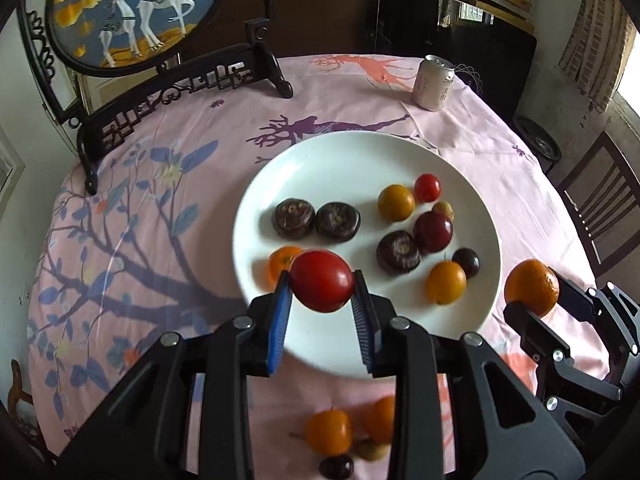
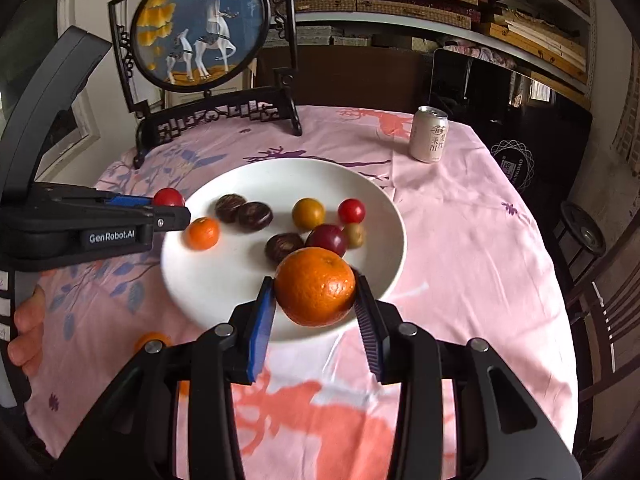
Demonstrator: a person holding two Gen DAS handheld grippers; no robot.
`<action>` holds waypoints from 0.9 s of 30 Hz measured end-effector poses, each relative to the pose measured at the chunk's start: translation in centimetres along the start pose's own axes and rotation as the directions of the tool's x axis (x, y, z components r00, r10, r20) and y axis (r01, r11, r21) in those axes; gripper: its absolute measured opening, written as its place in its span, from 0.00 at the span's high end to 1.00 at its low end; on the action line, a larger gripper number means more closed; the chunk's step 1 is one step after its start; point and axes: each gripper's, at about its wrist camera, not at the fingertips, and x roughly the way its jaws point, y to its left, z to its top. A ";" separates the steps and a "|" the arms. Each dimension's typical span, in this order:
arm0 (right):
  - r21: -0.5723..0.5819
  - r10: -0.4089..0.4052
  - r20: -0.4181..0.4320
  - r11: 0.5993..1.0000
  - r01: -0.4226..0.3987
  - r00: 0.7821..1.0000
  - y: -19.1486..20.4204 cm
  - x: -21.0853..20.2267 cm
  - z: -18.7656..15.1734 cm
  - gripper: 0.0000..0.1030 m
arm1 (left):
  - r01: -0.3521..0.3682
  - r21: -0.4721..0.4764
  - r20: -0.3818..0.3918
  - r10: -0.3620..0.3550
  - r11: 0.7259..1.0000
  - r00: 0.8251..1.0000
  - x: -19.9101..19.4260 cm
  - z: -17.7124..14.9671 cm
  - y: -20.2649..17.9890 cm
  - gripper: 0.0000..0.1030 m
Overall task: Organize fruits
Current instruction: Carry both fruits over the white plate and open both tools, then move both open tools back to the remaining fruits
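Observation:
My left gripper (image 1: 321,280) is shut on a red tomato (image 1: 322,280), held above the near-left rim of the white plate (image 1: 320,160). My right gripper (image 2: 316,286) is shut on an orange mandarin (image 2: 316,286) over the plate's (image 2: 200,280) near edge. The plate carries dark chestnuts (image 1: 316,219), yellow (image 1: 396,202) and red (image 1: 427,187) small tomatoes, a dark plum (image 1: 433,231) and a small mandarin (image 1: 280,262). From the right wrist view the left gripper (image 2: 170,202) comes in from the left with the tomato (image 2: 169,197). The right gripper (image 1: 532,292) shows at the right in the left wrist view.
Loose fruits (image 1: 330,432) lie on the pink patterned tablecloth (image 1: 160,240) in front of the plate. A drink can (image 1: 433,82) stands at the back right. A round deer screen on a black carved stand (image 1: 132,12) fills the back left. A wooden chair (image 1: 600,208) stands at the right.

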 end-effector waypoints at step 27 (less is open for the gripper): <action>-0.060 -0.033 0.156 0.997 0.043 0.987 2.7 -11.0 -6.8 0.06 | -0.017 -0.020 0.138 0.020 1.000 0.990 -7.2 -12.1 2.5 0.09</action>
